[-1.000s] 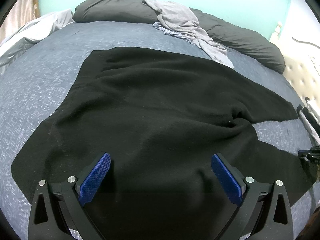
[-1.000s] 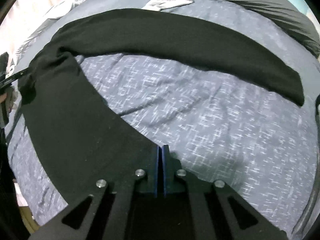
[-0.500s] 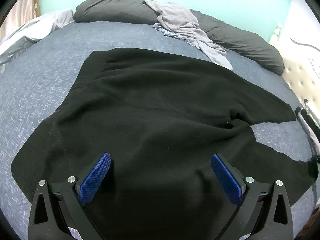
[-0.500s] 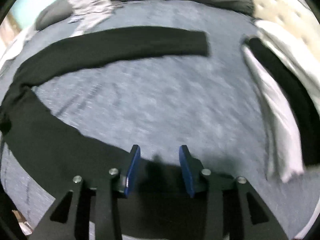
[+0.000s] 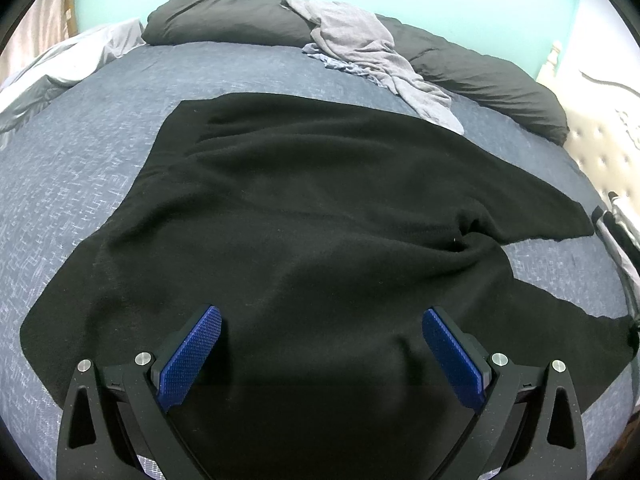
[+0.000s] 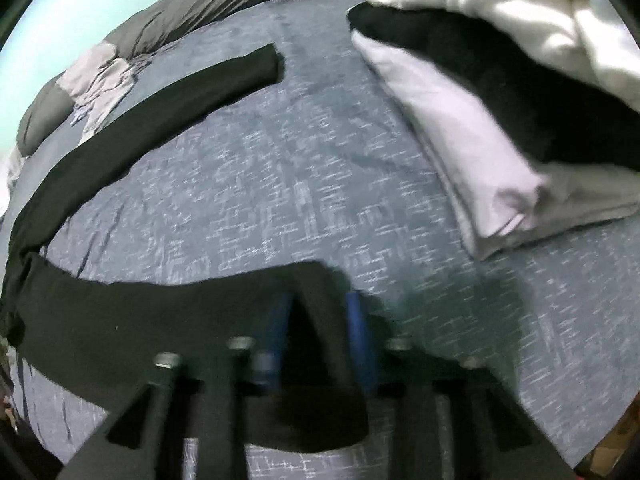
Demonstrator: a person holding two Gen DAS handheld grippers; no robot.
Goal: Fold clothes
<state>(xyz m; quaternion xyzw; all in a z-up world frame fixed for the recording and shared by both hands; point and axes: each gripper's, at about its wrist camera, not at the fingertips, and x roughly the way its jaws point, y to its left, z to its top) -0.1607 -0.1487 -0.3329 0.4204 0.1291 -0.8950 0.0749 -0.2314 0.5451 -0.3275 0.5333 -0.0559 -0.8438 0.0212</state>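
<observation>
A black fleece garment [image 5: 320, 208] lies spread flat on the blue-grey bed [image 5: 72, 184]. My left gripper [image 5: 320, 314] hovers open over its near part, nothing between the blue pads [image 5: 192, 356]. In the right wrist view two long black sleeves show: the far sleeve [image 6: 168, 108] lies stretched out and the near sleeve [image 6: 140, 312] runs to my right gripper [image 6: 318, 320]. Its jaws are closing on the near sleeve's cuff end, which bunches up between the pads; the view is blurred.
A crumpled grey garment [image 5: 372, 52] lies over dark pillows [image 5: 492, 80] at the bed's far side. A stack of folded white, black and grey clothes [image 6: 480, 120] sits at the right of the bed. A pale tufted headboard [image 5: 600, 152] stands on the right.
My right gripper swung right along the near sleeve to its cuff, opened, then narrowed around the cuff. The folded stack came into view. The left gripper and garment body stayed put.
</observation>
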